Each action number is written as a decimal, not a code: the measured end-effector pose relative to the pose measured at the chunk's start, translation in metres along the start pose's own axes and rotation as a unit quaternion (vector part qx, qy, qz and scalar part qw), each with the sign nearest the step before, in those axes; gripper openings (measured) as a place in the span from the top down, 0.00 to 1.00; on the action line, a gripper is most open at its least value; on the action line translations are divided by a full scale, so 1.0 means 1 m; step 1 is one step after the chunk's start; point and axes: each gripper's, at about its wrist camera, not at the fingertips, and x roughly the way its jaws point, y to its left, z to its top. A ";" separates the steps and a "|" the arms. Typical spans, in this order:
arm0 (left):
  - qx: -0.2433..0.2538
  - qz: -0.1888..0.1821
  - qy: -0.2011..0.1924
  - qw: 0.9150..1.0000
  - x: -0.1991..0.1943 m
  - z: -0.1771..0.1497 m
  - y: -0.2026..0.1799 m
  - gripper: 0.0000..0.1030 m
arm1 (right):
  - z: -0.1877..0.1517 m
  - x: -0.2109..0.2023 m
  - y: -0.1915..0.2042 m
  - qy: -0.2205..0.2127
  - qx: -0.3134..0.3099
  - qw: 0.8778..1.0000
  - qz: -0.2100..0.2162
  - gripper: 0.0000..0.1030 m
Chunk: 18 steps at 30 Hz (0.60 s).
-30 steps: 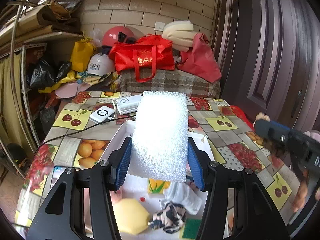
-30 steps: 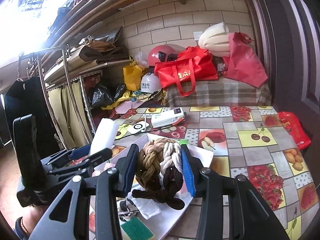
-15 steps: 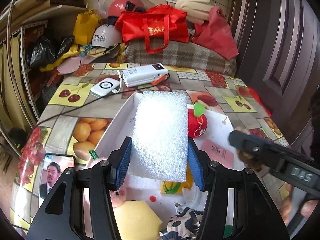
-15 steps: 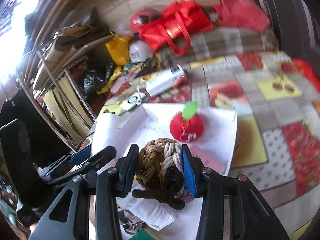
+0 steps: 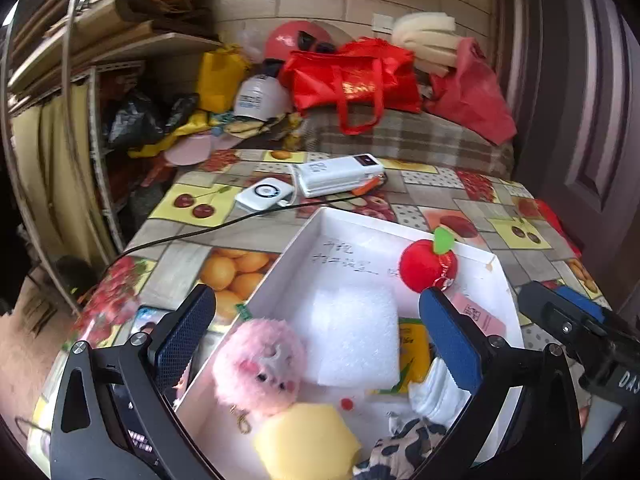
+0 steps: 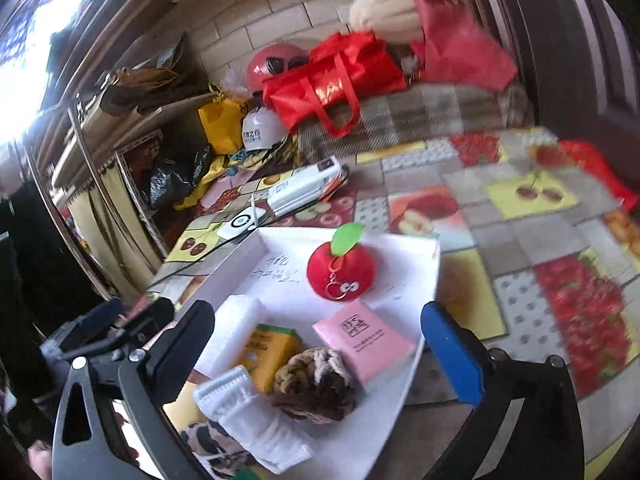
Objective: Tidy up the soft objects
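A white shallow box [image 5: 476,254] [image 6: 430,276] sits on the fruit-print table. In it lie a white foam block [image 5: 352,336] [image 6: 240,320], a red plush apple [image 5: 426,266] [image 6: 340,272], a pink fluffy toy [image 5: 260,364], a yellow sponge [image 5: 308,440], a braided brown-and-cream knot [image 6: 316,384], a pink packet [image 6: 364,340], a yellow packet [image 6: 270,354] and a white folded cloth [image 6: 252,416]. My left gripper [image 5: 316,340] is open and empty above the foam block. My right gripper [image 6: 316,360] is open and empty above the knot.
A white power bank [image 5: 340,174] and a small white charger [image 5: 266,196] with a black cable lie behind the box. A phone [image 5: 144,320] lies left of the box. Red bags [image 5: 352,76], helmets and shelves crowd the back and left. A door stands at right.
My left gripper opened and let the foam block drop into the box. My right gripper opened and let the braided knot drop into the box beside the pink packet.
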 end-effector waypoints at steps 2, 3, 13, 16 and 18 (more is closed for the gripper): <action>-0.007 0.010 -0.005 1.000 -0.005 -0.004 0.002 0.00 | -0.001 -0.007 0.005 -0.009 -0.022 1.000 -0.018 0.00; -0.011 0.007 -0.005 1.000 -0.009 -0.007 0.002 0.00 | -0.001 -0.010 0.008 -0.014 -0.030 0.999 -0.023 0.00; 0.005 0.042 -0.052 0.998 -0.060 -0.018 -0.016 0.00 | -0.004 -0.054 0.012 -0.061 -0.058 0.995 -0.050 0.00; -0.002 0.038 -0.058 0.998 -0.072 -0.018 -0.019 0.00 | -0.005 -0.065 0.010 -0.065 -0.053 0.994 -0.066 0.00; 0.008 0.053 -0.047 0.997 -0.077 -0.017 -0.027 0.00 | -0.006 -0.071 0.010 -0.069 -0.056 0.993 -0.082 0.00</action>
